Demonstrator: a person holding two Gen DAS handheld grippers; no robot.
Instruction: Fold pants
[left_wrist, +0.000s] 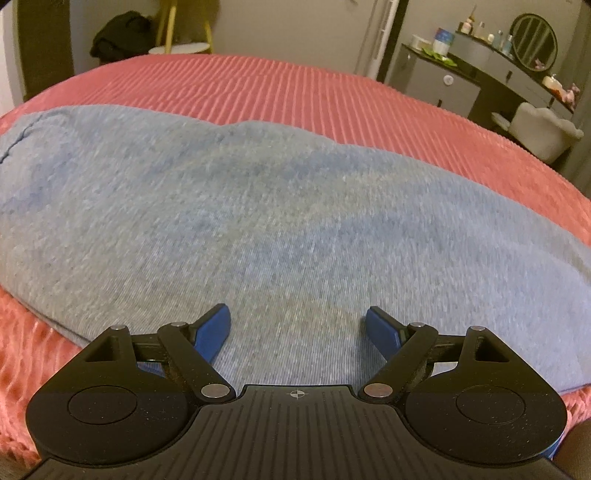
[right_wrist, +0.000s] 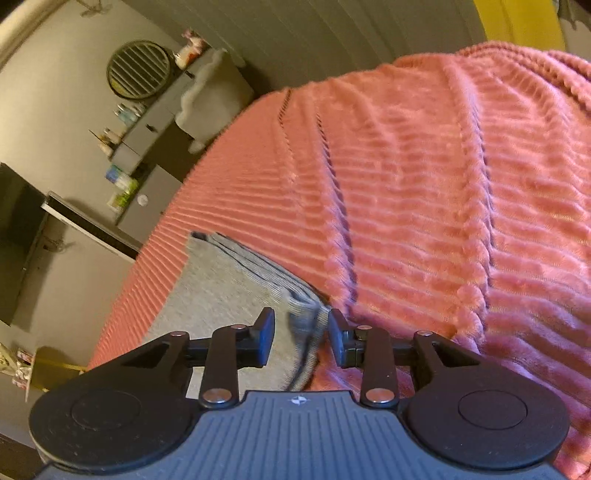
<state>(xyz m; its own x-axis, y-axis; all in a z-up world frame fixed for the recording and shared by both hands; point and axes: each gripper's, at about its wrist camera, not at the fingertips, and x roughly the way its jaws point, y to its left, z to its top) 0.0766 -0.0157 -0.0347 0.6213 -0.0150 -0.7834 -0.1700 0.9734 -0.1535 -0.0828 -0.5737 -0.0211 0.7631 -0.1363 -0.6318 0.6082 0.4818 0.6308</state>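
Observation:
Grey-blue pants (left_wrist: 258, 206) lie flat across a pink ribbed bedspread (left_wrist: 295, 88), filling most of the left wrist view. My left gripper (left_wrist: 298, 319) is wide open and empty, low over the near part of the fabric. In the right wrist view the pants (right_wrist: 229, 291) show as a folded grey stack with a ribbed edge. My right gripper (right_wrist: 301, 330) is partly open, its fingers on either side of that ribbed edge corner, not clamped on it.
The pink bedspread (right_wrist: 443, 203) stretches far to the right of the pants. A grey dresser (left_wrist: 461, 81) with bottles and a round mirror (left_wrist: 533, 42) stands beyond the bed's edge, with a white chair (left_wrist: 543, 129) beside it.

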